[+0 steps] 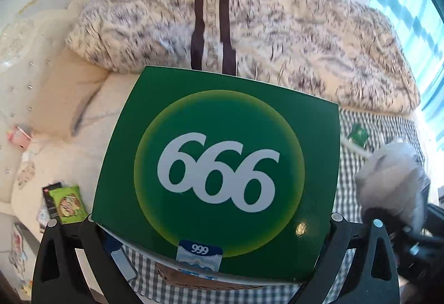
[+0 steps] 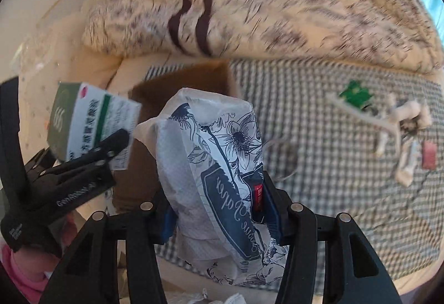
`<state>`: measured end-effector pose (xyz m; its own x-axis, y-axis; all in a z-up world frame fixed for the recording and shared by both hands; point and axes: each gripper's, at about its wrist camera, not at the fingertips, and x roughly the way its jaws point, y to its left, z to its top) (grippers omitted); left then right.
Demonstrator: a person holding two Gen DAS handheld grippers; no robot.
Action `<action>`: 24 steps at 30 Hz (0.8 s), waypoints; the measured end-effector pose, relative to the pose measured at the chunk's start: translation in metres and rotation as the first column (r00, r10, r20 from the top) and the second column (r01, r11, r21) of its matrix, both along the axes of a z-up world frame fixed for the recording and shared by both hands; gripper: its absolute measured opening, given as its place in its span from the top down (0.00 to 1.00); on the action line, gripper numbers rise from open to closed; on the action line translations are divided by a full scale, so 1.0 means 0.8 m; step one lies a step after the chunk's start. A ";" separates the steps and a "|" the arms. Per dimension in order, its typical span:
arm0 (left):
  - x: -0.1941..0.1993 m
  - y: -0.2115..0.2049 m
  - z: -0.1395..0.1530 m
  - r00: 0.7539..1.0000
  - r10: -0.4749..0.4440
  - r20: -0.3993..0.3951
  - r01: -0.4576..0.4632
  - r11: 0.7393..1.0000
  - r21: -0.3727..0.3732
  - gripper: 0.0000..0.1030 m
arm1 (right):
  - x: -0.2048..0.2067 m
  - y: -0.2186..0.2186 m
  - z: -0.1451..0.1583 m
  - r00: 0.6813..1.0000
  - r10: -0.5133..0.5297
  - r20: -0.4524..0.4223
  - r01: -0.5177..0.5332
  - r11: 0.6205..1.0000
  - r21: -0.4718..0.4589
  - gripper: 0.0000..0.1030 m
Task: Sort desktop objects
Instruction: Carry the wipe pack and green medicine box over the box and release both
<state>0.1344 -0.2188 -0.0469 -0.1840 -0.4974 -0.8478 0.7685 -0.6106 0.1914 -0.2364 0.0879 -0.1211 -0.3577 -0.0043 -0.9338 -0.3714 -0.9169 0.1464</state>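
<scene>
The left gripper (image 1: pixel 213 256) is clamped on a green medicine box (image 1: pixel 222 165) printed with upside-down "999" digits; the box sits between the jaws and fills the space ahead of them, hiding most of what lies beyond. In the right wrist view the same box (image 2: pixel 91 123) shows to the left of the right jaws, held up above a brown cardboard box (image 2: pixel 194 82) with the left gripper (image 2: pixel 111 145) pinching its lower edge.

The right gripper (image 2: pixel 222 220) is closed on a tissue pack (image 2: pixel 219 165) in white wrapping with dark blue flower print; the pack stands upright between the jaws and rises ahead of them, with the open cardboard box just behind it.

Ahead and to the right of the right jaws, on the grey checked cloth (image 2: pixel 319 179), lie a small green packet (image 2: pixel 355 94), a white toothbrush-like stick (image 2: pixel 358 112) touching it, and a red-labelled item (image 2: pixel 428 155) further right; blur keeps their details unclear. A furry speckled blanket (image 2: pixel 277 4) with two dark stripes lies far ahead of both jaws. Left of the left jaws, a light green snack packet (image 1: pixel 68 204) rests near cream bedding (image 1: pixel 55 143).
</scene>
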 end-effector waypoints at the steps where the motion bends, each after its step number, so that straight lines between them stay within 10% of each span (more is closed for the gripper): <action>1: 0.003 -0.003 -0.007 1.000 -0.002 0.010 0.002 1.000 0.005 0.03 | -0.004 -0.006 -0.011 1.000 0.000 0.015 0.000 1.000 -0.002 0.50; 11: 0.021 -0.046 -0.059 0.999 0.012 0.050 -0.021 0.984 0.177 0.00 | -0.028 -0.005 -0.047 1.000 -0.022 -0.002 0.022 0.998 -0.064 0.25; 24: -0.013 -0.024 -0.036 0.993 -0.063 0.098 0.051 0.991 0.120 0.00 | -0.026 0.019 -0.015 0.998 -0.055 -0.032 0.054 0.998 -0.029 0.24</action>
<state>0.1238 -0.2378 -0.0759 -0.1190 -0.3848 -0.9153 0.7120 -0.6756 0.1915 -0.2570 0.1034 -0.1334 -0.3889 -0.0098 -0.9212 -0.4152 -0.8908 0.1847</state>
